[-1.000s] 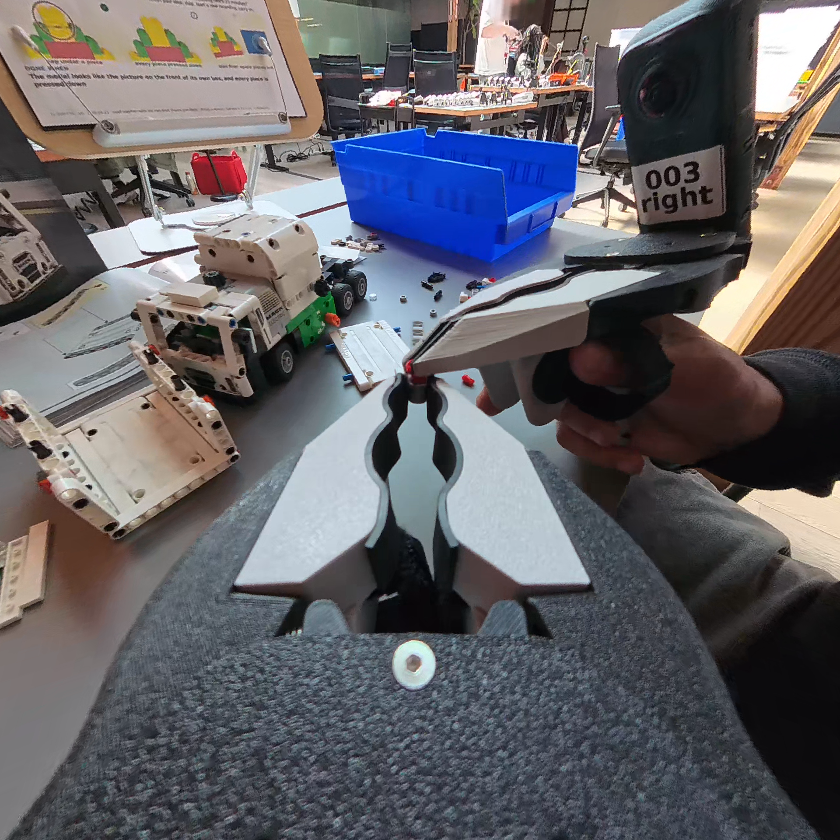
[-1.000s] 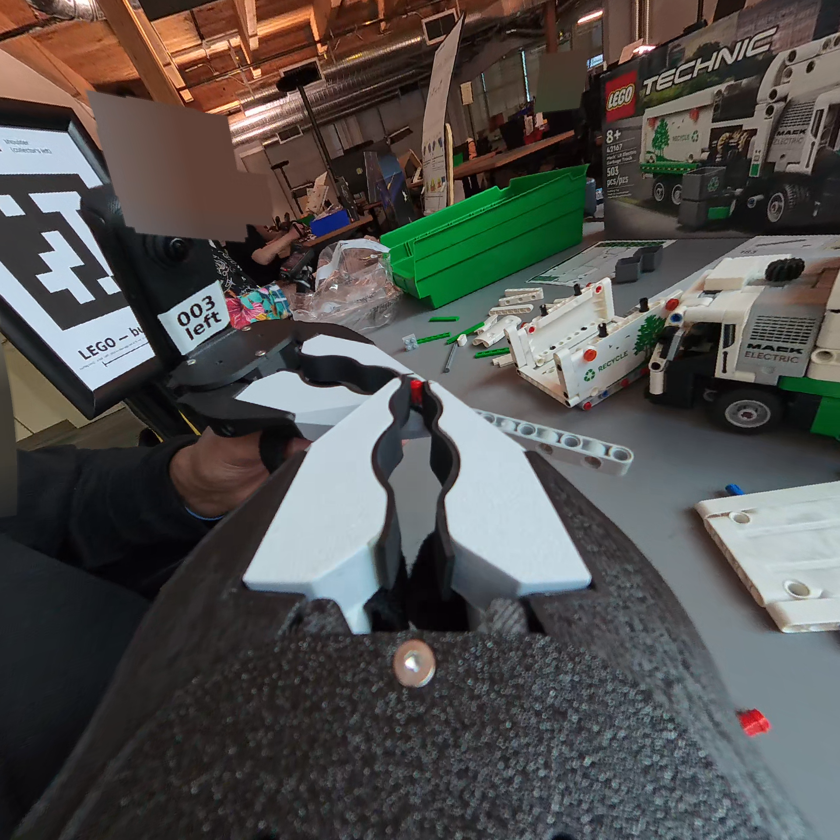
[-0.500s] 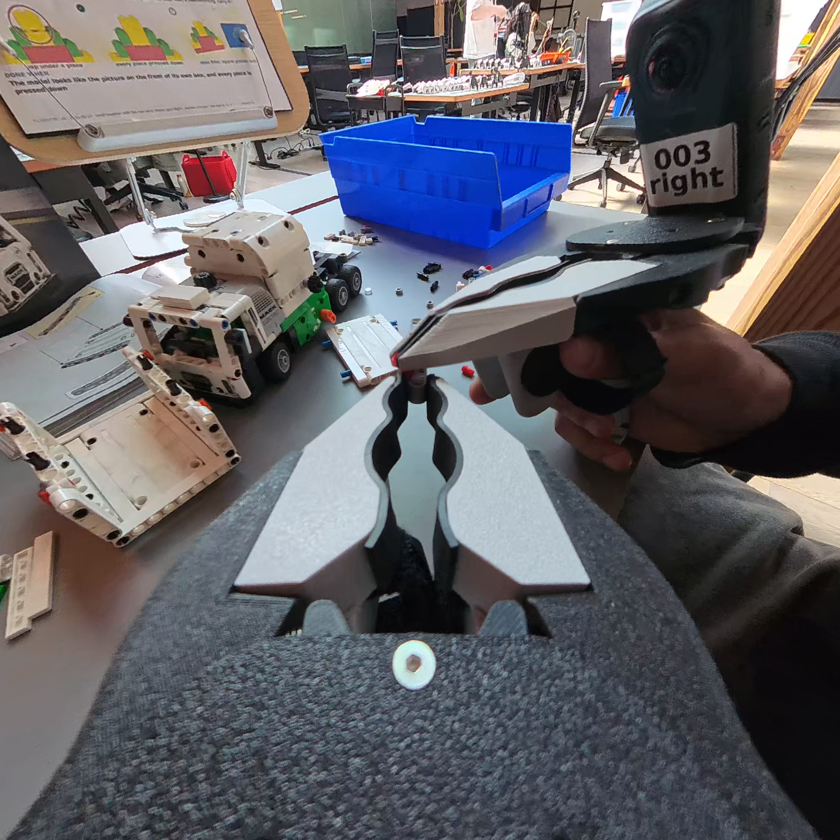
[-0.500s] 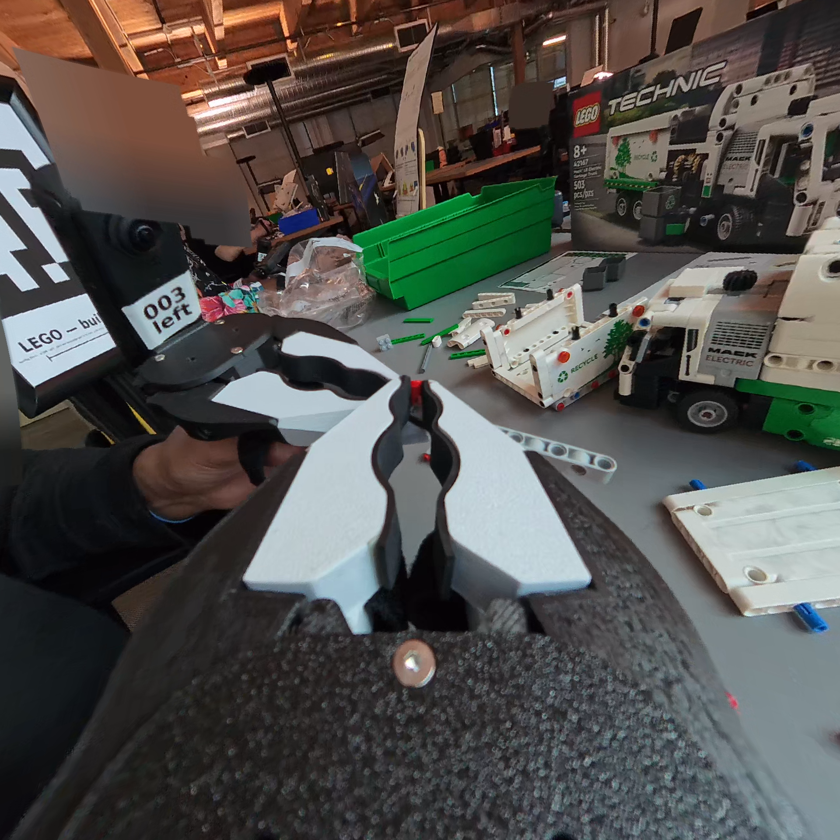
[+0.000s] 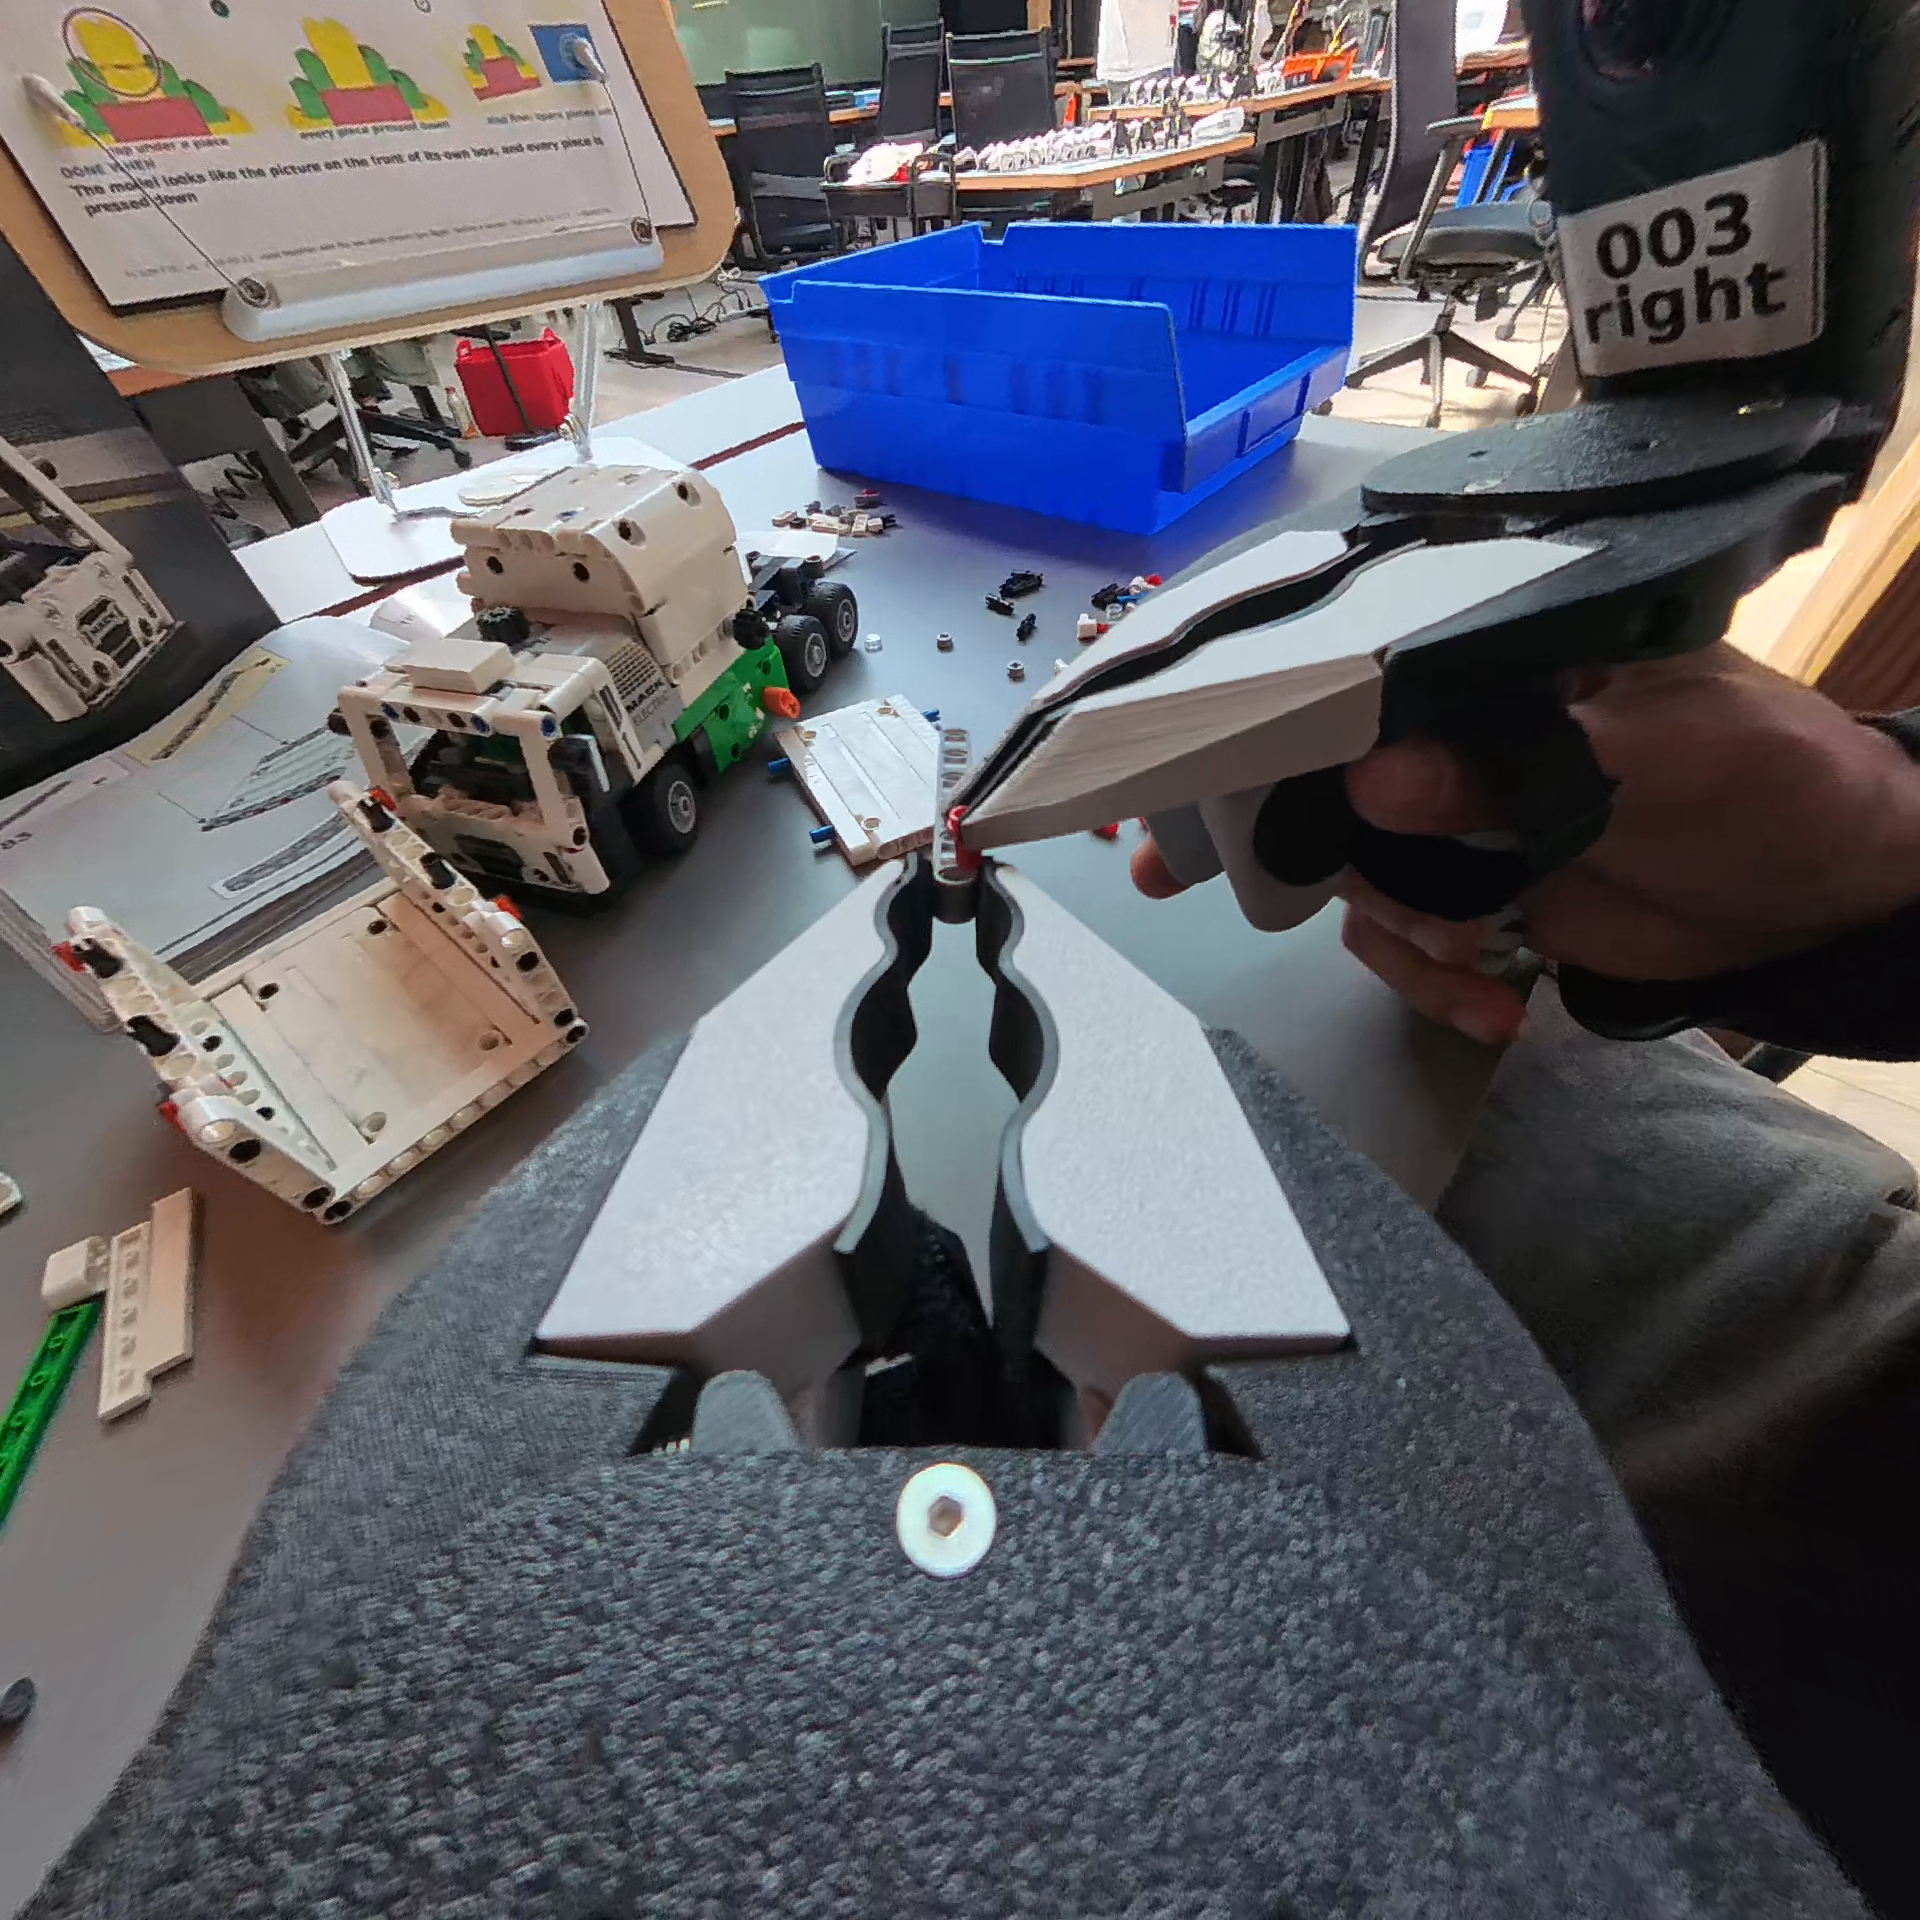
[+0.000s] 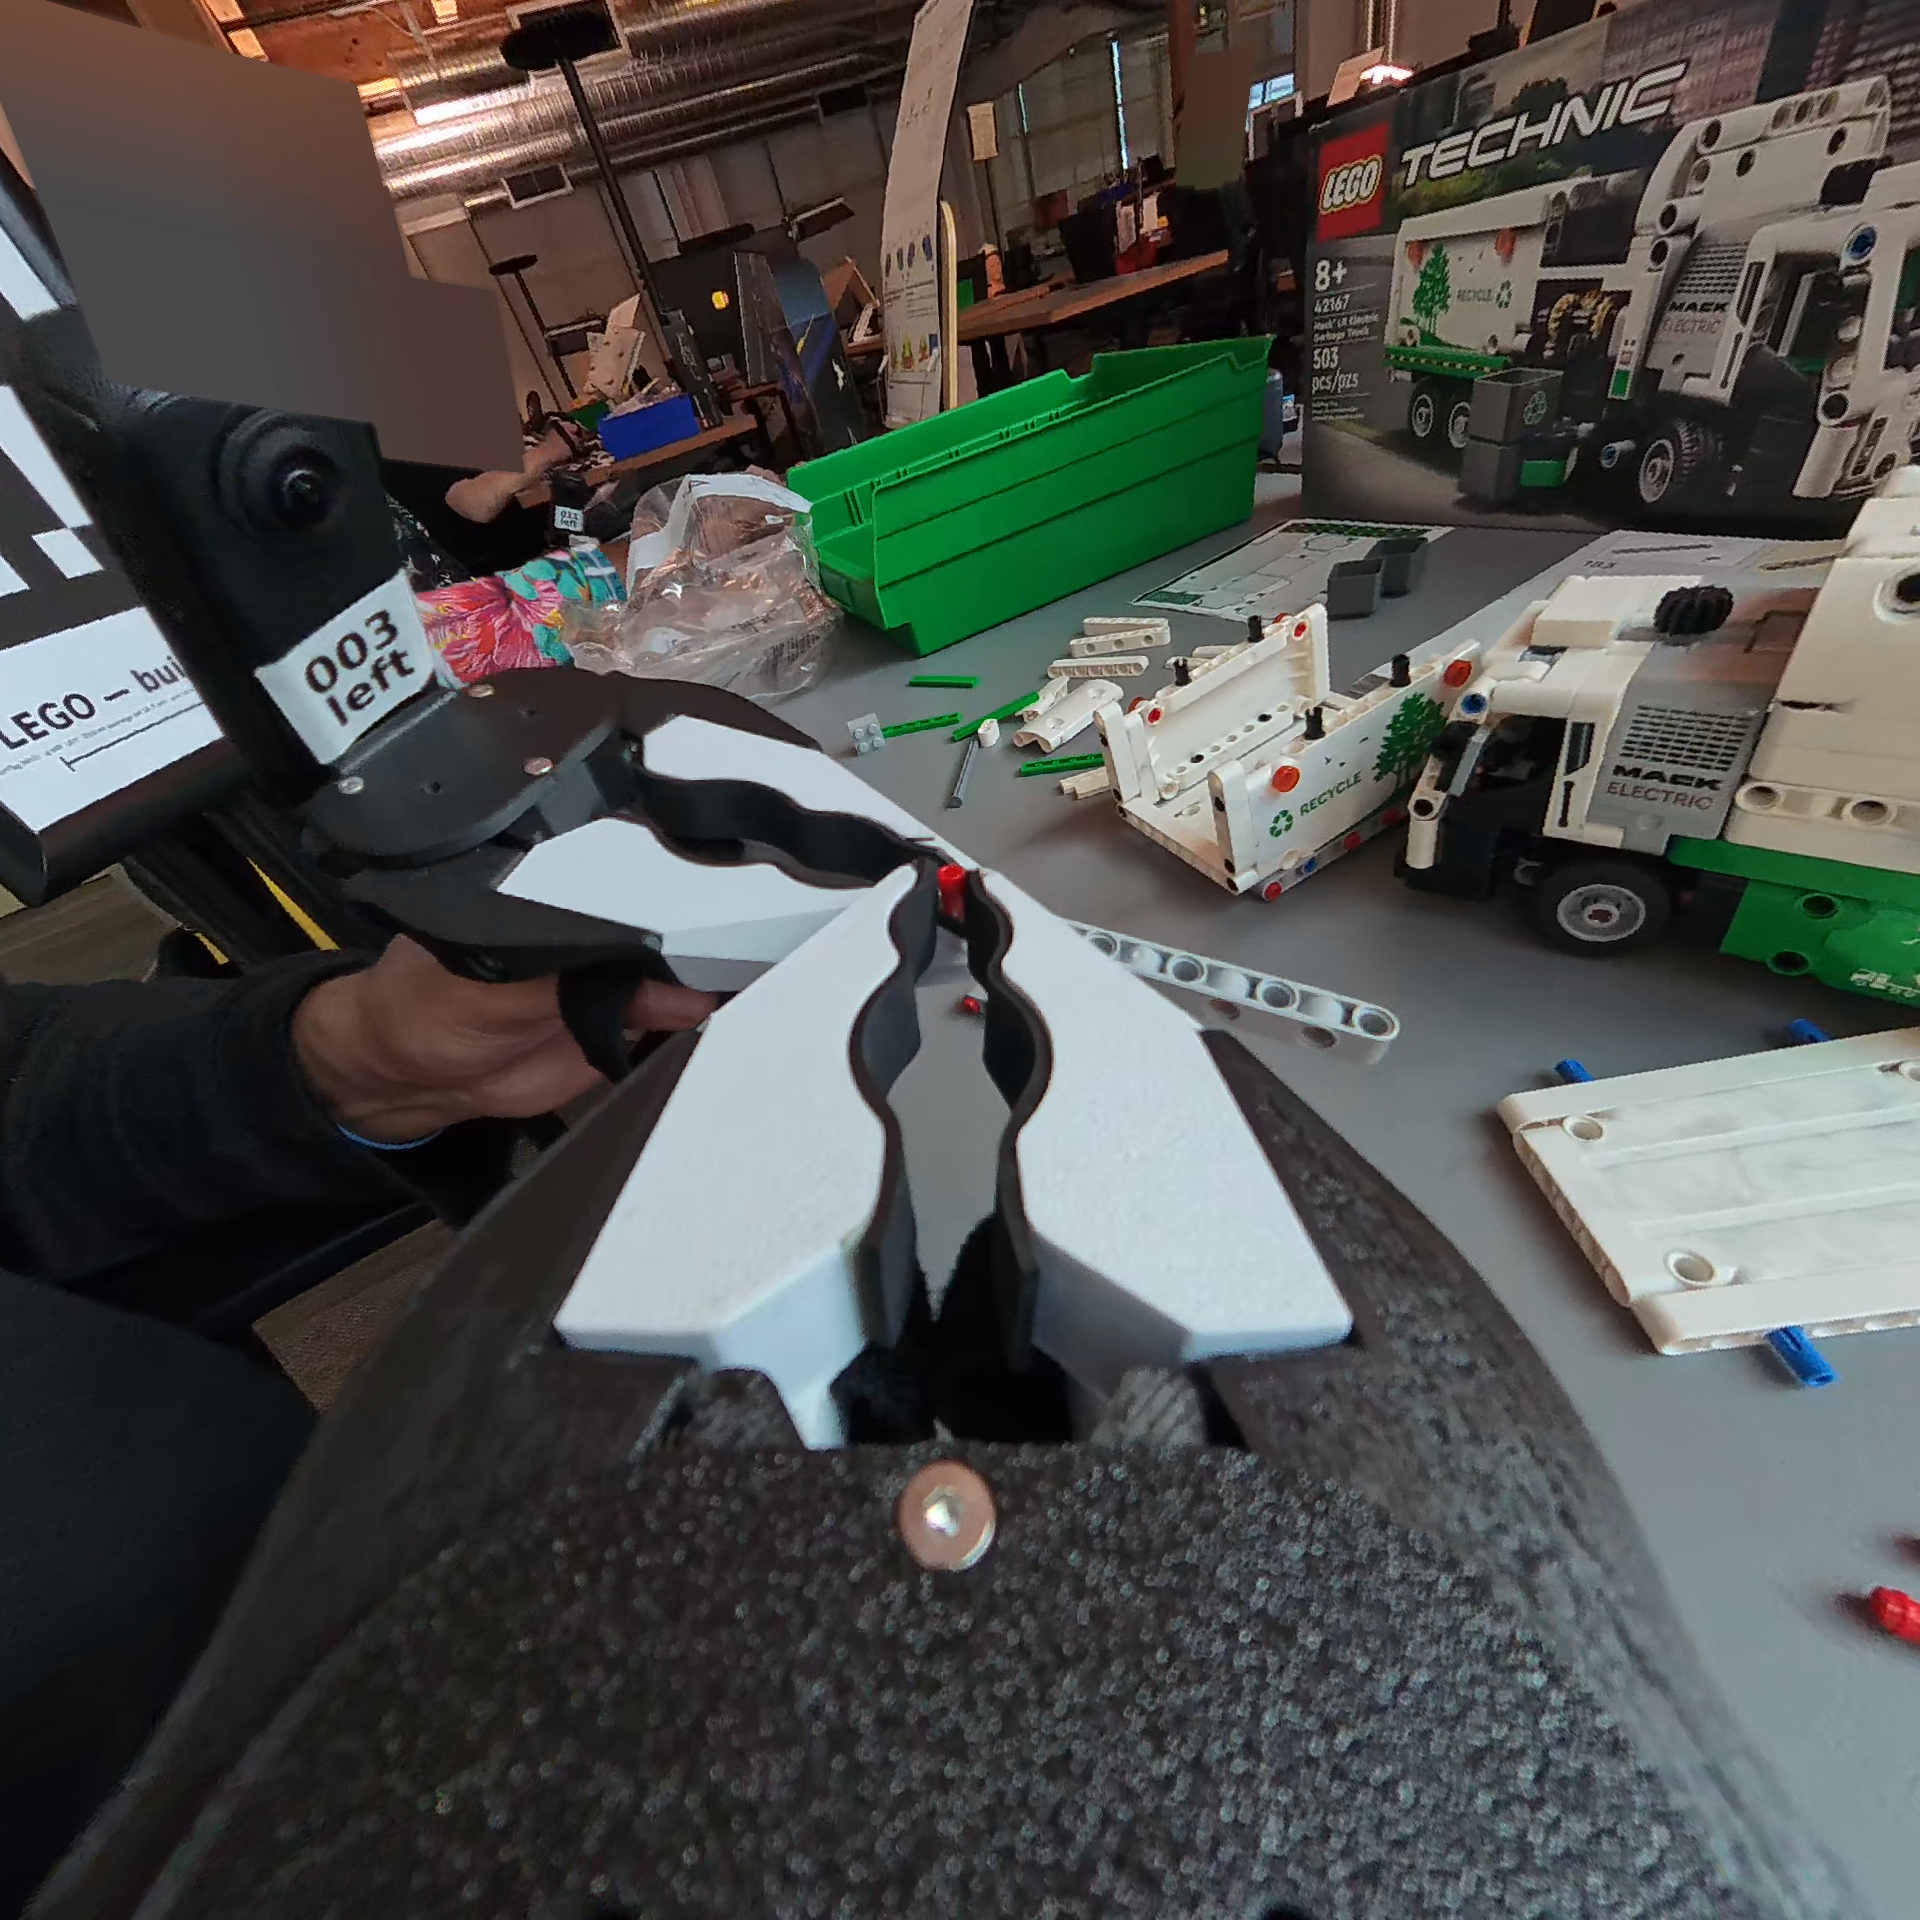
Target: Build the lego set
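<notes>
My left gripper (image 5: 951,891) is shut on one end of a light grey holed beam (image 5: 952,790). The beam runs off to the right in the right wrist view (image 6: 1247,992). My right gripper (image 6: 948,896) is shut on a small red pin (image 6: 949,879) and holds it at the gripped end of the beam. The two grippers meet tip to tip above the table. The right gripper (image 5: 966,831) comes in from the right in the left wrist view, and the left gripper (image 6: 920,857) comes in from the left in the right wrist view. A partly built white and green truck (image 5: 582,707) stands beyond them.
A white hinged panel assembly (image 5: 332,1029) and a flat white panel (image 5: 868,769) lie near the truck. A blue bin (image 5: 1039,364) stands behind small loose parts (image 5: 1039,613). A green bin (image 6: 1039,509), the set's box (image 6: 1610,260) and a loose red pin (image 6: 1891,1610) are also on the table. Only a small space, under 4 cm, lies between the two pairs of fingers.
Both grippers have stayed shut and tip to tip, and have shifted a little together. The grey beam now shows past the right gripper's tips in the left wrist view.
</notes>
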A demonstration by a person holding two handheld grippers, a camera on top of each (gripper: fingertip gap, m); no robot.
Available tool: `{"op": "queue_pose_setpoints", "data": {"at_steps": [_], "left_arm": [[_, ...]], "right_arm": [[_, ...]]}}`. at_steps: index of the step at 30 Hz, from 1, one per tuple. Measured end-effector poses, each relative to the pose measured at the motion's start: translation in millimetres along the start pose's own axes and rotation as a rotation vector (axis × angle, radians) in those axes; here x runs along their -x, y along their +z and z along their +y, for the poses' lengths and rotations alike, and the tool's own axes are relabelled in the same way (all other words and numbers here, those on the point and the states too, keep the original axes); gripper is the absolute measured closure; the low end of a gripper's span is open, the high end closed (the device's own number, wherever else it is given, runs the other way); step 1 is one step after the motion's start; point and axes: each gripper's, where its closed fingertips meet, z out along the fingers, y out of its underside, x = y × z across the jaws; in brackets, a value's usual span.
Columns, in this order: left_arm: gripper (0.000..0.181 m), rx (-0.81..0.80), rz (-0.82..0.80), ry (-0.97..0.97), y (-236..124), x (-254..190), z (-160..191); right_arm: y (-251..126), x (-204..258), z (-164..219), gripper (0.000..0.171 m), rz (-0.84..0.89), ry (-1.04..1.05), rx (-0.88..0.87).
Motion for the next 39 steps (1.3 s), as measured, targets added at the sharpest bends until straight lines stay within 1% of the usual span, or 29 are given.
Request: {"op": "queue_pose_setpoints", "data": {"at_steps": [1,5,14,22,26,29,34,39], "left_arm": [[0.175,0.001,-0.003,0.011,0,0,0],[0.175,0.001,0.000,-0.003,0,1,0],[0.175,0.016,-0.030,0.075,1,1,3],[0.176,0.027,-0.045,0.131,2,1,5],[0.176,0.038,-0.067,0.210,3,1,7],[0.176,0.047,-0.073,0.262,3,0,10],[0.176,0.060,-0.103,0.333,2,-3,11],[0.176,0.074,-0.124,0.379,3,-4,12]], "right_arm": [[0,0,0,0.168,-0.002,0.003,0.004],[0,0,0,0.168,-0.006,0.040,0.008],[-3,-3,-1,0.168,0.002,0.051,0.004],[-2,-1,6,0.168,-0.015,0.020,0.082],[-1,1,10,0.168,-0.035,0.033,0.123],[-1,1,12,0.168,-0.028,0.004,0.147],[-3,2,16,0.168,-0.008,-0.141,0.204],[-6,2,18,0.168,-0.008,-0.164,0.207]]}}
